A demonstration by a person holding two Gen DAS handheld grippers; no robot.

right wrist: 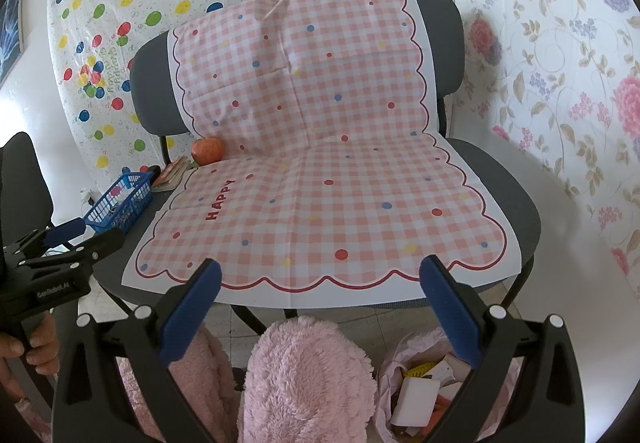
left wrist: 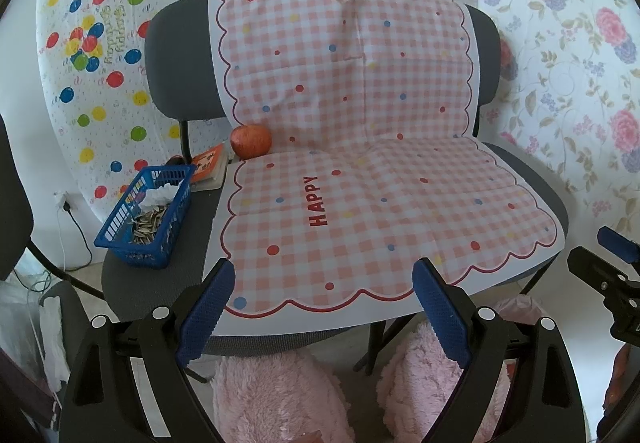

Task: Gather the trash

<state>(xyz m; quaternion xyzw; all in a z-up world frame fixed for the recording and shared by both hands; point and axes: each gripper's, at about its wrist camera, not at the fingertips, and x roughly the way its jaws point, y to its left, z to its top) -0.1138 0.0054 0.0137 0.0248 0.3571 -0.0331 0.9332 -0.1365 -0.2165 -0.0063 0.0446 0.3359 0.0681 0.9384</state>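
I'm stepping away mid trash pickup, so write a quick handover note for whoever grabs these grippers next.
Left gripper: open, empty, hovering at the chair's front edge.
Right gripper: open, empty, alongside.
Blue basket at the seat's left holds seed shells and crumpled tissue.
Pink trash bag sits on the floor below right.
Checked cloth looks clear; apple remains.
Left: probably empty the basket.

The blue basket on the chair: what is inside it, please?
The blue basket holds a pile of what look like seed shells and, behind them, crumpled white paper. What lies under these, on the bottom, is covered and cannot be seen.
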